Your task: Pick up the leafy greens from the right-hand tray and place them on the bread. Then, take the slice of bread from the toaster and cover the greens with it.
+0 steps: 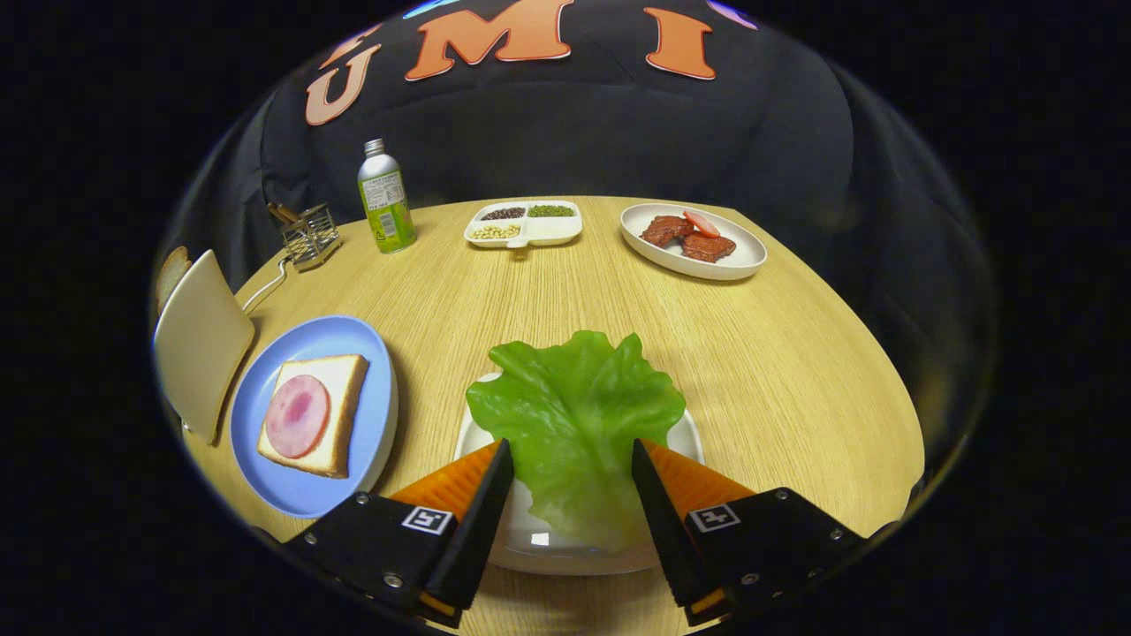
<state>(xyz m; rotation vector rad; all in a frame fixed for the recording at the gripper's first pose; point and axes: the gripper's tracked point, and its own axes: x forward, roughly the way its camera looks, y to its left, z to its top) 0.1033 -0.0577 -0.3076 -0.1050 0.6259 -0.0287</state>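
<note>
A green lettuce leaf (pixel 574 397) lies on a white tray (pixel 541 555) close in front of me. My gripper (pixel 570 446) is open, with a finger on each side of the leaf's near end, and the leaf spreads out beyond the fingertips. Left of the tray, a blue plate (pixel 329 337) holds a slice of bread (pixel 343 378) topped with a round of ham (pixel 298 415). Further left stands a pale toaster (pixel 201 340), and a browned slice of bread (pixel 171 276) pokes out behind it.
At the back of the round wooden table (pixel 795 353) are a bottle (pixel 385 199), a wire rack (pixel 311 235), a divided dish of beans (pixel 524 223) and an oval plate of meat (pixel 693 238). The table's edge curves close on the right.
</note>
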